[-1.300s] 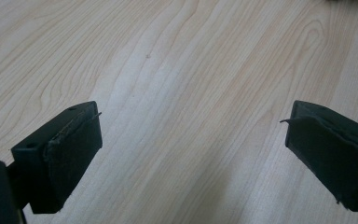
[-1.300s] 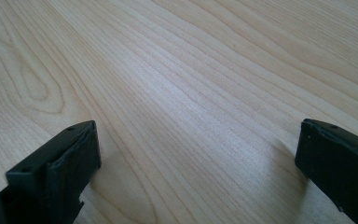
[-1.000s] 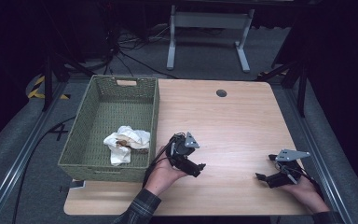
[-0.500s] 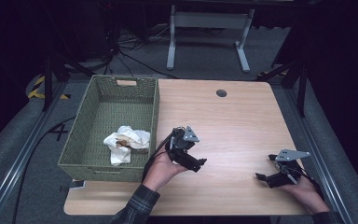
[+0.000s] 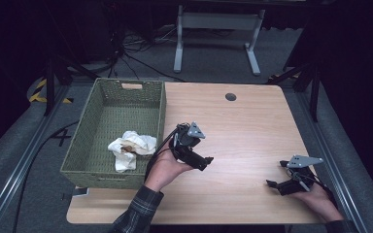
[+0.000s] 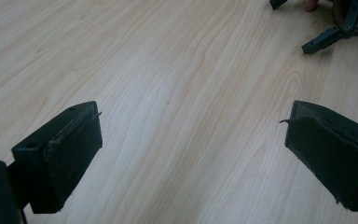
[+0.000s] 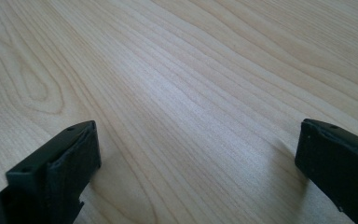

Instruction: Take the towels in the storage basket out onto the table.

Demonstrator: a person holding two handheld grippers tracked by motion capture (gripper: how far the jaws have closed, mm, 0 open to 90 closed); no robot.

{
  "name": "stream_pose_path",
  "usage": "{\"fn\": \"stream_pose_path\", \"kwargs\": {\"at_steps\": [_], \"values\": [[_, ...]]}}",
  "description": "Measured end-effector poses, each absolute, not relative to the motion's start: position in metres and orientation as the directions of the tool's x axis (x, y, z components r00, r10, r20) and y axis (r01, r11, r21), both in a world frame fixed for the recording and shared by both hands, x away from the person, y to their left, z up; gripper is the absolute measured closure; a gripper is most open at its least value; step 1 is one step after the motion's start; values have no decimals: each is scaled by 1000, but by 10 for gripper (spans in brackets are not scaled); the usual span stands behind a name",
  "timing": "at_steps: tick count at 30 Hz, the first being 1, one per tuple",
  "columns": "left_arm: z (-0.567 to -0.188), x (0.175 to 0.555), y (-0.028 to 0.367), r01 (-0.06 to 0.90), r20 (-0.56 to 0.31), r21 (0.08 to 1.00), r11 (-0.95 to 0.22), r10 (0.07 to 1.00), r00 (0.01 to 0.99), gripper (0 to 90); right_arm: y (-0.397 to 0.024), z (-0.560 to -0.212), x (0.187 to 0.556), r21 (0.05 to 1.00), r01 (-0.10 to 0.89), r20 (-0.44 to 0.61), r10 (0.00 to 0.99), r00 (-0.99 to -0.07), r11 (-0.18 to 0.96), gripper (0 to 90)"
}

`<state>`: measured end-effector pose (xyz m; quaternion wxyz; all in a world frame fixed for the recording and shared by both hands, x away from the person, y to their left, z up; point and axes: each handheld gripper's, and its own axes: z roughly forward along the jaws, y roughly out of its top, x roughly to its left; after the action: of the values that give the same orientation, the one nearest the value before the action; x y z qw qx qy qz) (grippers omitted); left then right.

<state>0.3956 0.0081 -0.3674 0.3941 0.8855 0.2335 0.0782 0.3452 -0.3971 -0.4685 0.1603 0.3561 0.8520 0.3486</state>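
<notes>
A: Any writing or labels? 
B: None I can read; nothing on the desk (image 5: 243, 121), the basket (image 5: 85, 155) or the tools carries legible print.

A: Count, then. 
B: Two tongs, one per hand. One woven green basket. One crumpled white cloth (image 5: 131, 145) lying inside it, with something brownish tucked in the folds, too small to make out. One small dark round spot (image 5: 230, 96) on the desk, well beyond both tongs.

A: Left tongs (image 5: 205, 161)? 
B: Jaws spread wide, nothing between them, only bare wood in the left gripper view (image 6: 191, 135). Held just above the desk, just right of the basket's wall. The cloth sits to their left, across that wall, near but apart.

A: Right tongs (image 5: 272, 185)? 
B: Also spread and holding nothing (image 7: 196, 154), low over the desk near its front edge, well apart from the left pair and pointing toward them. Their black tips show at the far corner of the left gripper view.
</notes>
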Motion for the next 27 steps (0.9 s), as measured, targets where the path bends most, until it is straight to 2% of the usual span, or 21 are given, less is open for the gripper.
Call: {"fn": "stream_pose_path", "kwargs": {"at_steps": [27], "values": [[-342,411,63,408,-70,748,-524,548,833,42,-397,-468,345,708,496,-25,719,-694,503,2]]}}
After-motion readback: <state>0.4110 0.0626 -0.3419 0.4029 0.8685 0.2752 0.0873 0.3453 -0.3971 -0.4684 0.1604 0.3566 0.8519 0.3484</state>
